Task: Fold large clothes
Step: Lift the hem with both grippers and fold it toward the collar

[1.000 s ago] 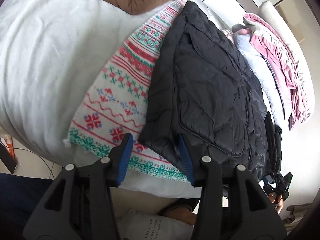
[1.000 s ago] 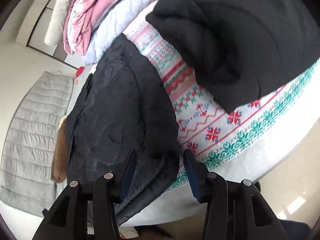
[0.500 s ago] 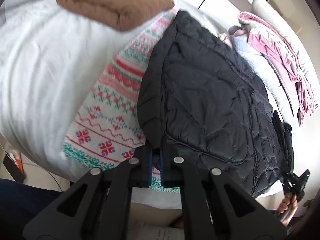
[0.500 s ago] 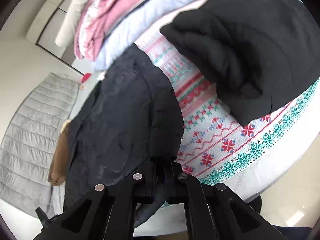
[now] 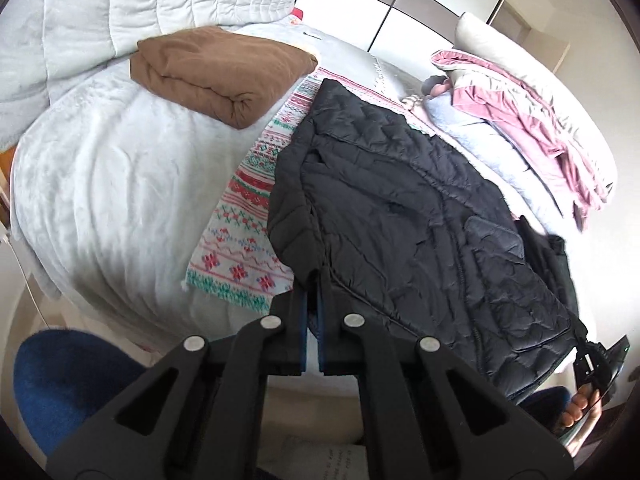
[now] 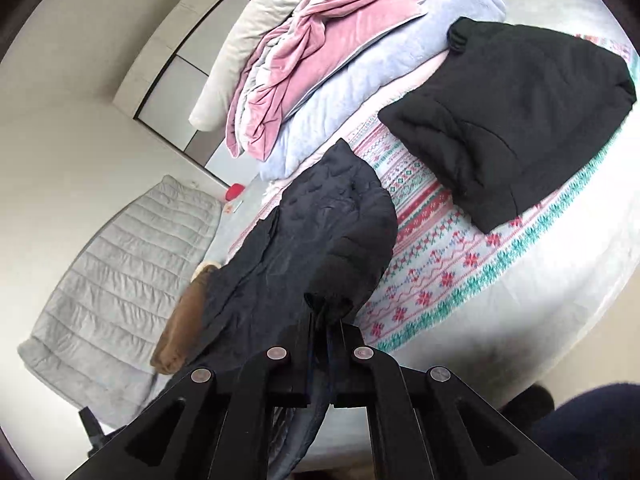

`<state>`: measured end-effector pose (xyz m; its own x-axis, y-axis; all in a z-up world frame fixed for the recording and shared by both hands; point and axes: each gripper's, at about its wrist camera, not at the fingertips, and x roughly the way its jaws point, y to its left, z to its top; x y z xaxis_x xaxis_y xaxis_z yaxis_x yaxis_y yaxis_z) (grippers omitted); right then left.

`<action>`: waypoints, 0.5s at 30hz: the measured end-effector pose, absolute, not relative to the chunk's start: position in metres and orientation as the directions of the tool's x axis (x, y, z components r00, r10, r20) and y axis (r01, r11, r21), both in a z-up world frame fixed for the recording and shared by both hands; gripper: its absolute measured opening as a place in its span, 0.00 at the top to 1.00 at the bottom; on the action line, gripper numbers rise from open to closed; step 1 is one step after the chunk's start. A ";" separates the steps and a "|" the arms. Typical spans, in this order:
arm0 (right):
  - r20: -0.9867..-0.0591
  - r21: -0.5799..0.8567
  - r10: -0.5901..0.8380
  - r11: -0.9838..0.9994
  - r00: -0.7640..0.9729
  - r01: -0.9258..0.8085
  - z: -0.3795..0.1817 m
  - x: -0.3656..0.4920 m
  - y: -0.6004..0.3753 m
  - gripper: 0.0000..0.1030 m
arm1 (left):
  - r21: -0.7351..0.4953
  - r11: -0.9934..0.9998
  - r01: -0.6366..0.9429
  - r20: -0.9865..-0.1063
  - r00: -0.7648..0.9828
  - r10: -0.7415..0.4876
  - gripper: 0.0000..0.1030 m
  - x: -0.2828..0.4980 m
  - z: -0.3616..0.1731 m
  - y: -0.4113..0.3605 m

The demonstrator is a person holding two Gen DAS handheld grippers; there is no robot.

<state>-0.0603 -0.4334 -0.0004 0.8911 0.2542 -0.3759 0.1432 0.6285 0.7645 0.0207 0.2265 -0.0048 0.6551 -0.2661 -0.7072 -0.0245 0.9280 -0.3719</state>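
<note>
With both jaws clamped on its near hem, the black quilted jacket (image 5: 420, 216) lies across the patterned blanket (image 5: 244, 216) on the bed (image 5: 100, 184); left gripper (image 5: 313, 280) and right gripper (image 6: 325, 320) pinch opposite corners

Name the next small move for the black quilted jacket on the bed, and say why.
Probably carry the pinched near edge up and over toward the far end. Both tools, left and right, are shut on the black quilted jacket, which lies spread lengthwise over the patterned blanket.
</note>
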 end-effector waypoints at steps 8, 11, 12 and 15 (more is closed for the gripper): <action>-0.181 0.724 0.260 0.688 0.949 -0.050 0.082 -0.105 -0.419 0.97 | -0.452 0.892 0.008 -0.566 0.770 -0.294 0.96 -0.017 0.057 0.246; -0.223 0.716 0.267 0.698 0.937 -0.028 0.077 -0.090 -0.415 0.97 | -0.444 0.896 0.014 -0.565 0.771 -0.293 0.96 -0.016 0.057 0.246; -0.240 0.730 0.274 0.684 0.931 -0.013 0.070 -0.086 -0.417 0.97 | -0.443 0.897 0.010 -0.574 0.765 -0.292 0.96 -0.011 0.053 0.245; -0.251 0.762 0.276 0.648 0.928 0.013 0.051 -0.081 -0.422 0.97 | -0.441 0.898 -0.001 -0.583 0.760 -0.286 0.96 -0.008 0.045 0.245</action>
